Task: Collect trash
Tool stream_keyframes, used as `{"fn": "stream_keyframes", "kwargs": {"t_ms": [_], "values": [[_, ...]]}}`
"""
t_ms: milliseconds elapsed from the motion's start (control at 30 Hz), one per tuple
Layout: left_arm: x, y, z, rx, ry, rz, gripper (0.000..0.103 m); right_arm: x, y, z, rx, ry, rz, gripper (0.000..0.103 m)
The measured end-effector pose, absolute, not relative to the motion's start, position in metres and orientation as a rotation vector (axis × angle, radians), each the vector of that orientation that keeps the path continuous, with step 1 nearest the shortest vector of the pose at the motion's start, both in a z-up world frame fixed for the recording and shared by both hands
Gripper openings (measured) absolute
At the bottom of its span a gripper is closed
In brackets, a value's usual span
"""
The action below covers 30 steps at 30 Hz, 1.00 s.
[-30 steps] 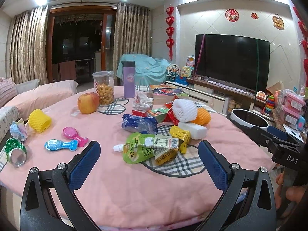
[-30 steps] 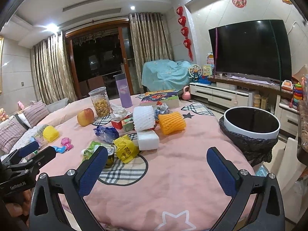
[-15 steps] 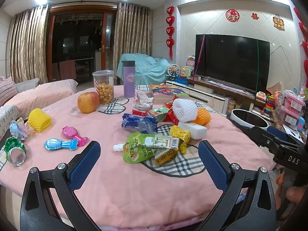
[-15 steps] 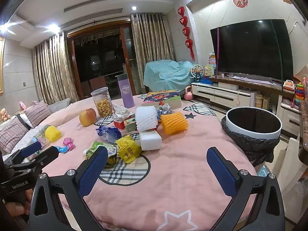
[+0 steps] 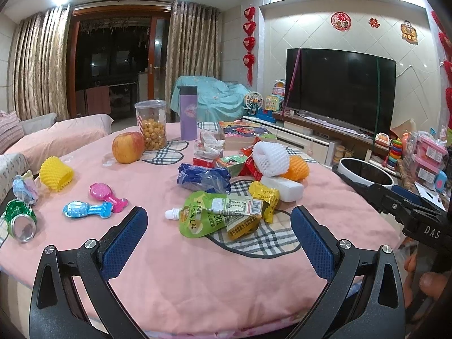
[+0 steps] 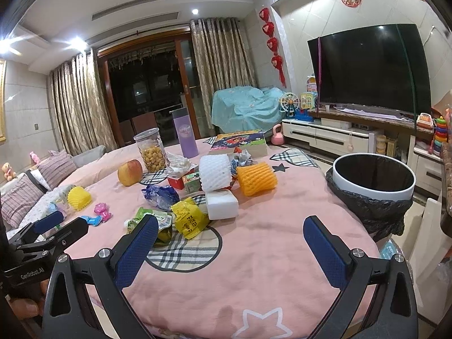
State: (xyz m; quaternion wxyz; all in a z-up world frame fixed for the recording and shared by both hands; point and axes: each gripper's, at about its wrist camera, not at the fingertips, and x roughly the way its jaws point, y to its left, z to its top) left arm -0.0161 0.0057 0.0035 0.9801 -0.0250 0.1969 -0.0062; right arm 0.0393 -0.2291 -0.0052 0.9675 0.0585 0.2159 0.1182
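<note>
Step in hand: approach, nothing collected yet. My left claw and right claw both stand wide and empty above the worktop's near edge. The green pouch lies just ahead of the left claw; the bin stands right of the right claw. Next: advance, lower, close on pouch.

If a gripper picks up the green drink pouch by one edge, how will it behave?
The green drink pouch lies flat and creased, so it is probably nearly empty, light and floppy. Its glossy film may slip between the pads. The white cap looks stiffer.
</note>
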Motion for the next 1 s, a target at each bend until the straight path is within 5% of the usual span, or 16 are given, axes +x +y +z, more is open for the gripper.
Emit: {"fn": "stream_keyframes", "kwargs": {"t_ms": [867, 1000], "values": [[0.042, 0.02, -0.035, -0.148, 0.611, -0.048, 0.103, 0.096, -0.233, -0.037, 0.157, 0.646, 0.286, 0.098], [0.057, 0.016, -0.036, -0.173, 0.644, -0.069, 0.097, 0.109, -0.232, -0.042, 0.162, 0.67, 0.298, 0.095]]}}
